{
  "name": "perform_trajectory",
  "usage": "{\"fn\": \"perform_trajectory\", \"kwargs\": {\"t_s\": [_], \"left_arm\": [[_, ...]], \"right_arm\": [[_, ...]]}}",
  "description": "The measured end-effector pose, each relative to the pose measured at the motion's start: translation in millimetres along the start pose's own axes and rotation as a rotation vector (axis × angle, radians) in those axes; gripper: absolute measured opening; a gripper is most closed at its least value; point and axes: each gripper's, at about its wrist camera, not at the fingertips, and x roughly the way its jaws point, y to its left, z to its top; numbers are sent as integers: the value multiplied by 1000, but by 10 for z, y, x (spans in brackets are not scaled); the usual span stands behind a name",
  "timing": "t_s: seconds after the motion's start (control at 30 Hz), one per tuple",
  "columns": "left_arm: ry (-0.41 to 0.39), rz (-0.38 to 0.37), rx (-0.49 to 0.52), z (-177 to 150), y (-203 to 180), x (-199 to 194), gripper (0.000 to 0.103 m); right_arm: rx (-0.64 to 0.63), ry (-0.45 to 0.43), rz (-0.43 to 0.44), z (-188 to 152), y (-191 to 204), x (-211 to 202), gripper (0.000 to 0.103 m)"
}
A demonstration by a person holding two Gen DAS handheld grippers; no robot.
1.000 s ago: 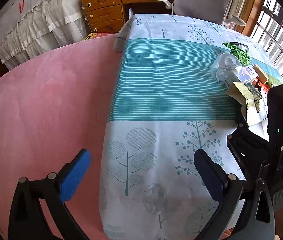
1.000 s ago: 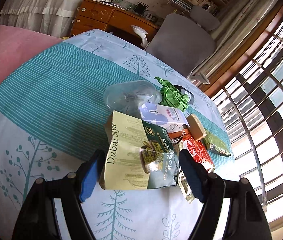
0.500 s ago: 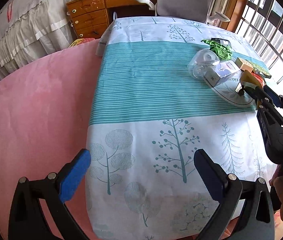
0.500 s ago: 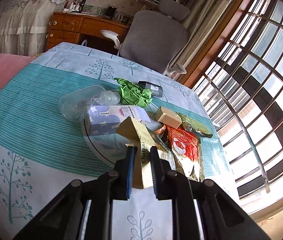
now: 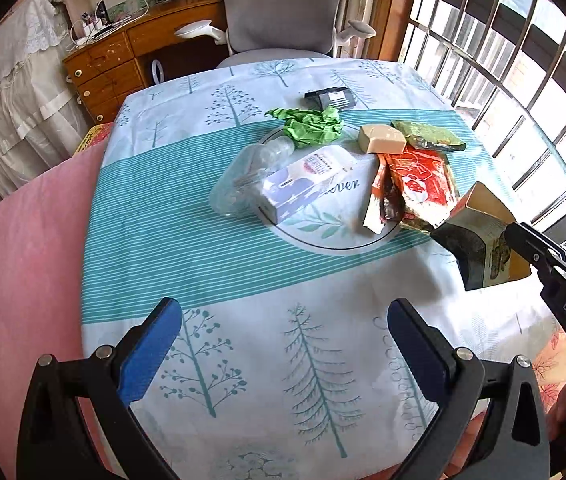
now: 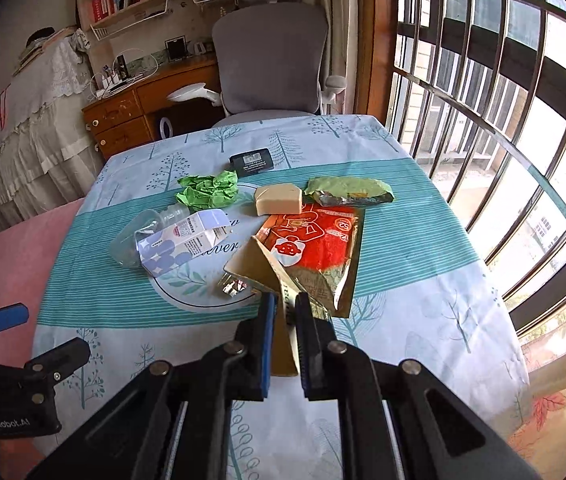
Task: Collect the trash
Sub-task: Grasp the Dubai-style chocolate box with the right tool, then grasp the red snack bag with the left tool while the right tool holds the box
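Note:
My right gripper (image 6: pixel 285 304) has its jaws still closing, and its pads pinch a flattened tan snack box (image 6: pixel 259 264). The box hangs lifted above the tablecloth (image 6: pixel 423 280); the left wrist view shows it (image 5: pixel 483 240) at the right edge. A pile of trash lies beyond: a clear bottle (image 6: pixel 135 236), a white-and-blue carton (image 6: pixel 179 246), crumpled green paper (image 6: pixel 209 192), a beige block (image 6: pixel 279 198), a red packet (image 6: pixel 315 236), a green wrapper (image 6: pixel 349 190) and a black packet (image 6: pixel 251 159). My left gripper (image 5: pixel 281 312) is open over the table's near part, holding nothing.
A grey office chair (image 6: pixel 271 56) stands behind the table's far edge. Window bars (image 6: pixel 503 100) run along the right. A pink surface (image 5: pixel 23 260) adjoins the table on the left, and a wooden desk (image 6: pixel 123 112) stands at the back left.
My right gripper closed on the snack box and lifted it off the pile, rolling as it rose. My left gripper swung right, from the pink surface's edge to face the trash.

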Motion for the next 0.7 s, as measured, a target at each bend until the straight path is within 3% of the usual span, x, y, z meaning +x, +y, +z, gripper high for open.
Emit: {"fn": "perform_trajectory", "kwargs": {"t_s": [0.3, 0.47, 0.7], "left_arm": [[110, -114, -39, 724, -879, 699, 102], [188, -110, -61, 965, -1169, 1183, 102], [293, -59, -130, 1006, -1298, 1646, 102]], "right_arm": [[140, 56, 50, 219, -1075, 126, 10], [161, 78, 97, 347, -1416, 324, 10], [120, 78, 186, 481, -1508, 470, 10]]}}
